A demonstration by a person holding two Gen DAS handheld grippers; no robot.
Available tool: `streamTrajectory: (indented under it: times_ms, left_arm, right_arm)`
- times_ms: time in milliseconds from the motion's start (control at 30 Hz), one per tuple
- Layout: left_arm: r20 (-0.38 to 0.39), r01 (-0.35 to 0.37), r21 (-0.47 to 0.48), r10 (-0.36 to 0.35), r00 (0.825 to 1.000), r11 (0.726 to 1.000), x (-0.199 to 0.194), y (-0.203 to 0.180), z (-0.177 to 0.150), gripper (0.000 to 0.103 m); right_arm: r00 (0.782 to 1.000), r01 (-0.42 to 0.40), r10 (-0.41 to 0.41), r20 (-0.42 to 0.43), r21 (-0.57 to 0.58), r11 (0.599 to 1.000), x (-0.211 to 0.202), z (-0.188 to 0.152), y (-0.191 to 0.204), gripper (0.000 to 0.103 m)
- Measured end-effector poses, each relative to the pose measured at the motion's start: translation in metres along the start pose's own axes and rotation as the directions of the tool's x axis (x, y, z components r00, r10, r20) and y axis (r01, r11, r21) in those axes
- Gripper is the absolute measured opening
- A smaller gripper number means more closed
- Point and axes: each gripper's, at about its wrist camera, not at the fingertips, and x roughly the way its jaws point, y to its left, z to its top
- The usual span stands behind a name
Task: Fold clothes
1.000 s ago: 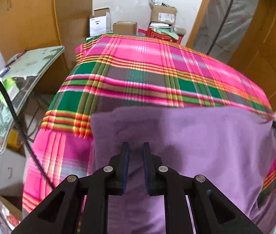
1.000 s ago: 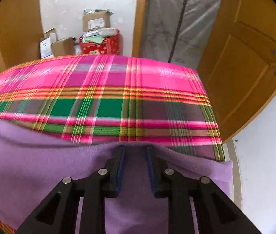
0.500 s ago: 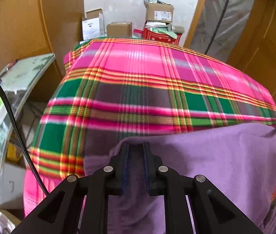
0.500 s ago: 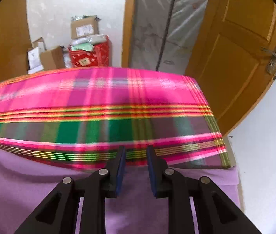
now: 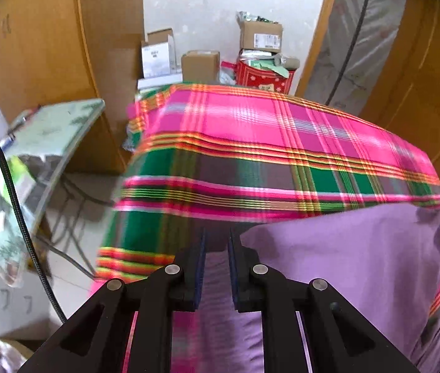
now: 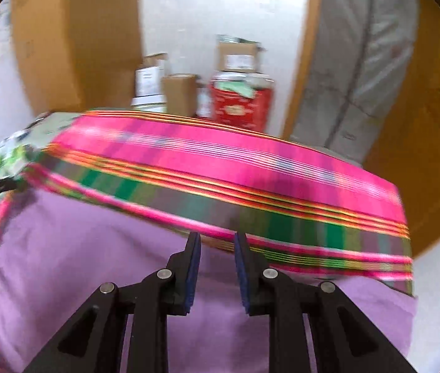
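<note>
A purple garment (image 5: 353,267) is seen lying across the near part of a bench draped in a pink-and-green plaid cloth (image 5: 282,143); its near portion hangs over the bench's front edge. In the left wrist view the left gripper (image 5: 216,242) is held at the garment's left edge, jaws slightly apart with purple fabric visible between them — whether the fabric is actually pinched cannot be told. In the right wrist view the right gripper (image 6: 216,242) is held over the same garment (image 6: 95,248), its jaws apart with nothing visibly clamped. No crisp crease or compact stack is shown, so the folding is judged unfinished — further folds and a final smoothing appear to be left. Both views are blurred.
</note>
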Motion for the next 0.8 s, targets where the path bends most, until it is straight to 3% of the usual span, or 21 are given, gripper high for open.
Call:
streamTrajectory:
  times_ms: [100, 167, 333, 467, 567, 800]
  left_arm:
    - [-0.015, 0.017, 0.039, -0.016, 1.000, 0.999, -0.010, 0.007, -0.002, 0.025]
    - [-0.021, 0.008, 0.070, -0.007, 1.000, 0.997, -0.009, 0.007, -0.004, 0.025]
    - [-0.043, 0.004, 0.164, 0.003, 0.999, 0.987, 0.005, -0.002, -0.005, 0.026]
    - [-0.054, -0.029, 0.281, 0.046, 0.997, 0.959, 0.023, -0.016, -0.004, 0.026]
    - [-0.064, -0.027, 0.309, 0.049, 0.997, 0.951, 0.032, -0.019, -0.003, 0.026]
    - [-0.071, -0.015, 0.322, 0.040, 0.997, 0.947, 0.041, -0.019, -0.005, 0.025]
  right_arm:
    - [0.996, -0.089, 0.089, -0.010, -0.053, 0.995, -0.002, 0.006, 0.028, 0.026]
    - [0.989, -0.147, 0.145, -0.020, -0.087, 0.985, -0.004, 0.009, 0.047, 0.031]
    - [0.983, -0.174, 0.163, -0.079, -0.152, 0.973, 0.024, 0.014, 0.076, 0.036]
    - [0.982, -0.179, 0.165, -0.093, -0.166, 0.970, 0.043, 0.015, 0.077, 0.038]
    - [0.977, -0.201, 0.187, -0.106, -0.147, 0.968, 0.054, 0.018, 0.072, 0.041]
    - [0.983, -0.160, 0.139, -0.119, -0.196, 0.967, 0.072, 0.016, 0.067, 0.043]
